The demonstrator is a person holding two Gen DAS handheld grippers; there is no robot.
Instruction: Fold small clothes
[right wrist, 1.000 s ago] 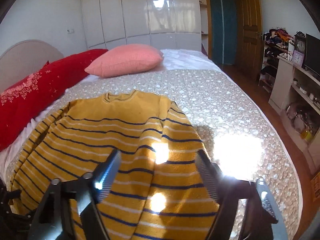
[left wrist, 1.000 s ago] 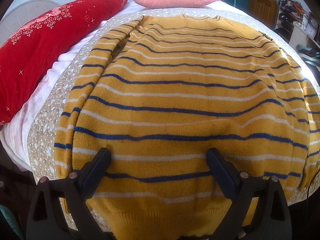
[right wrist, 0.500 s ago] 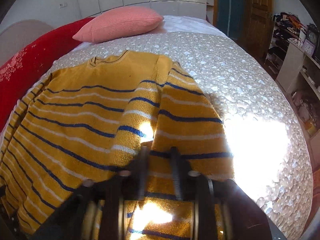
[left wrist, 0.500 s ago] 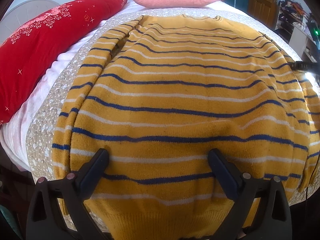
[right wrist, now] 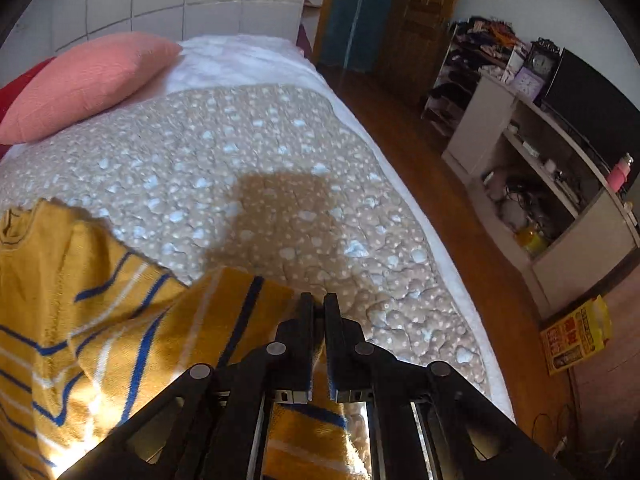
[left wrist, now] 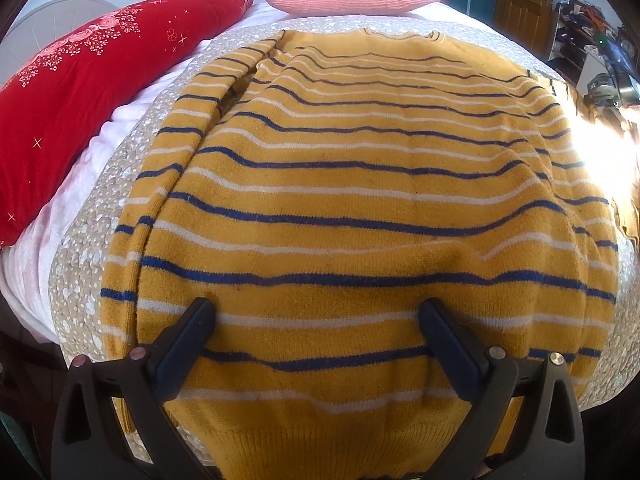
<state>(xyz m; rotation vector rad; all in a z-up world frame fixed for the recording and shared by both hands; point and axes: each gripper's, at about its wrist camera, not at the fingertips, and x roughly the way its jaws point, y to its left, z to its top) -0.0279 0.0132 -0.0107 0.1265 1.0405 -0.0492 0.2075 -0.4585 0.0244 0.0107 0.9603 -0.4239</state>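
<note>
While the mustard-yellow knitted sweater with blue and white stripes [left wrist: 360, 208] lies flat on the spotted beige bedspread [right wrist: 248, 148], the left gripper [left wrist: 316, 320] hangs spread wide over its hem, gripping nothing; the right gripper [right wrist: 319, 304] is pinched tight on the sweater's sleeve [right wrist: 240, 308].

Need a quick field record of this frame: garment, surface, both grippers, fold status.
garment: mustard knit sweater with blue and white stripes, spread flat
surface: beige dotted quilt on bed
left gripper: open, fingers over hem, nothing gripped
right gripper: shut on sweater's sleeve, sleeve lifted
fold status: no fold completed
</note>
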